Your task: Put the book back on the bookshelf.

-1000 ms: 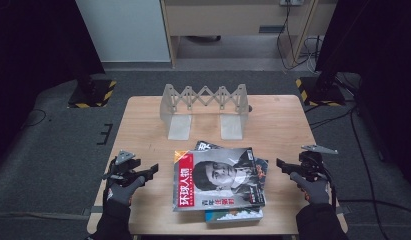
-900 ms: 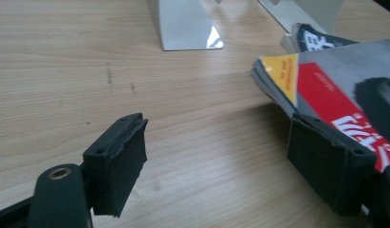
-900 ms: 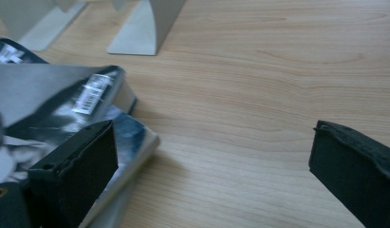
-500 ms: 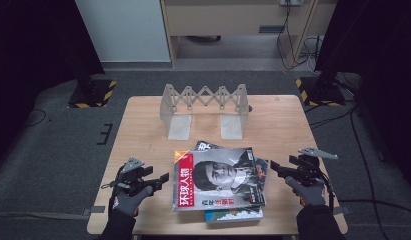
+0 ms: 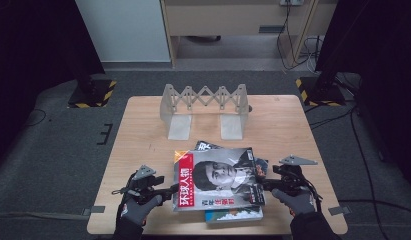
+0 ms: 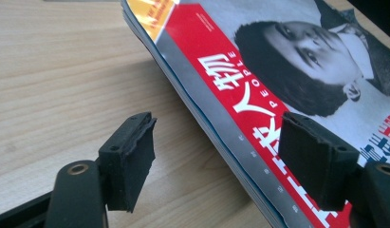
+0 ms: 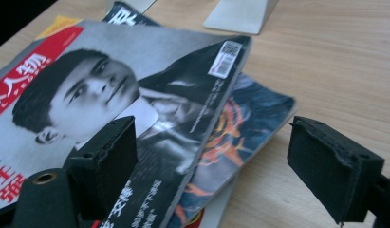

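At lower left of the high view, left gripper (image 5: 169,190) held in a gloved hand (image 5: 137,209), jaws spread, lately narrowing, tips right at the left edge of the top magazine (image 5: 220,177). Seen from the left gripper view (image 6: 216,164), one black pad over bare wood at lower left, the other at lower right over the red strip of the cover, the magazine's spine edge (image 6: 230,152) running diagonally between them; pads not pressing on it.

At lower right of the high view, right gripper (image 5: 267,185) in the other gloved hand (image 5: 294,200), grey three-cornered plate on top, jaws spread, tips at the right edge of the same magazine. Seen from the right gripper view (image 7: 211,161), left pad over the dark lower part of the cover, right pad over bare wood at far right, nothing pinched; the cover's right edge (image 7: 202,133) and a blue-and-orange magazine (image 7: 245,118) beneath it lying between the pads.

Top magazine placed low and centre on the tabletop (image 5: 143,140), portrait cover with a red band of white characters along its left side, resting on a loose stack (image 5: 233,215) of other magazines whose corners poke out above, right and below.

Farther up the frame, well apart from the stack, a pale accordion-style rack (image 5: 205,107) standing upright near the far edge of the tabletop.
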`<state>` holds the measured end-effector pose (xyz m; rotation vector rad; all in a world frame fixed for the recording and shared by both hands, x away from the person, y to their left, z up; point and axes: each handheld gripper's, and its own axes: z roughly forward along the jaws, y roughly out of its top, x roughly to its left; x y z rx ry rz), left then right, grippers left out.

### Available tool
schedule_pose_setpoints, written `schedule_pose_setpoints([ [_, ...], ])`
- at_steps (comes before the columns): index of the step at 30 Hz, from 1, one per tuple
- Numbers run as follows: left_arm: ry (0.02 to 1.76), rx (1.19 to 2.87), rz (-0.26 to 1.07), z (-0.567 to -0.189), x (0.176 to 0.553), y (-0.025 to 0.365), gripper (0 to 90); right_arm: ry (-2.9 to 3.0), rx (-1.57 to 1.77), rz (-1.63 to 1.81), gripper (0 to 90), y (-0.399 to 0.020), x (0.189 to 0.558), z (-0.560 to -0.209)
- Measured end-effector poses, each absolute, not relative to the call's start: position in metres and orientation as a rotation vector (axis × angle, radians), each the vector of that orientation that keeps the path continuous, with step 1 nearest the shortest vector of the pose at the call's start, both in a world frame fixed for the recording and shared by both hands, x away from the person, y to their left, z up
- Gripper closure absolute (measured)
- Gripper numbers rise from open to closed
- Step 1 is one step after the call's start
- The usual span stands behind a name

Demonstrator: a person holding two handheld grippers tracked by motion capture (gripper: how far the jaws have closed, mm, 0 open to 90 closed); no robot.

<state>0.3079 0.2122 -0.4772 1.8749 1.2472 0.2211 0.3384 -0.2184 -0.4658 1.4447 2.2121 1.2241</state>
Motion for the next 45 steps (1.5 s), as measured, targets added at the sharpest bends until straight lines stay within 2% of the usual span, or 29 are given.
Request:
schedule_pose_setpoints([
  [18,1.254,1.921,0.082,-0.489,0.302,0.196,26.9,2.322,1.396,1.169,18.1,-0.191,0.337,-0.481],
  [28,1.242,1.895,-0.105,-0.497,0.301,0.188,25.4,2.323,1.367,1.145,17.9,-0.187,0.337,-0.484],
  [32,1.228,1.896,-0.099,-0.495,0.3,0.187,27.1,2.32,1.365,1.136,17.9,-0.186,0.336,-0.484],
  [35,1.221,1.885,-0.085,-0.492,0.299,0.189,33.3,2.316,1.363,1.139,17.8,-0.186,0.335,-0.485],
  [40,1.189,1.746,-0.099,-0.481,0.298,0.196,38.8,2.319,1.349,1.132,16.9,-0.185,0.335,-0.486],
  [45,1.16,1.71,-0.105,-0.475,0.301,0.195,39.3,2.319,1.352,1.137,16.4,-0.186,0.335,-0.487],
])
